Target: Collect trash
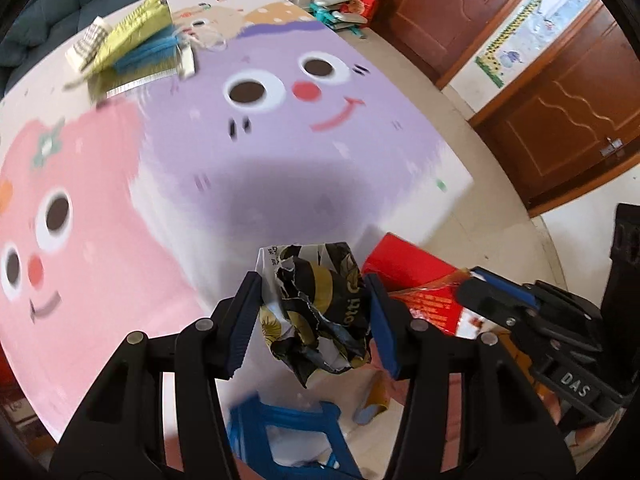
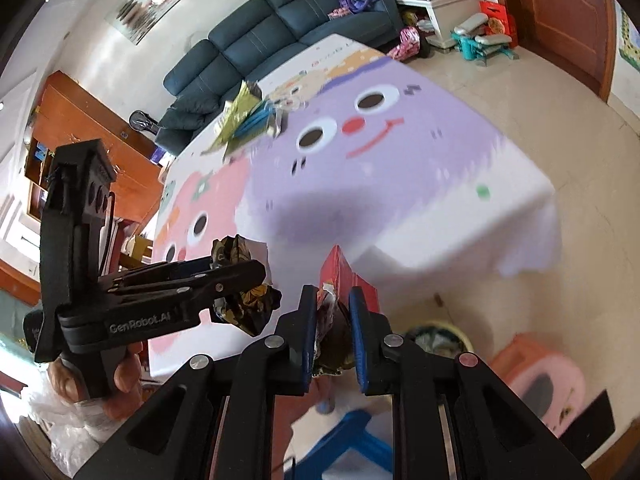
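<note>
- Clamped between left gripper [image 1: 314, 316] pads: crumpled black-and-gold wrapper [image 1: 320, 312], above cartoon tablecloth [image 1: 120, 240] edge.
- Pinched nearly closed in right gripper [image 2: 330, 328]: crumpled foil wrapper [image 2: 332, 340]; only right wrist view shows yellow bin [image 2: 438, 336] below.

Most of the cartoon-print table [image 1: 320, 152] lies bare and open to a reach. Only its far corner is blocked, by a heap of wrappers [image 1: 132, 54]. Just off the near edge, a blue stool [image 1: 288, 432] and a red box [image 2: 344, 276] crowd the floor.
</note>
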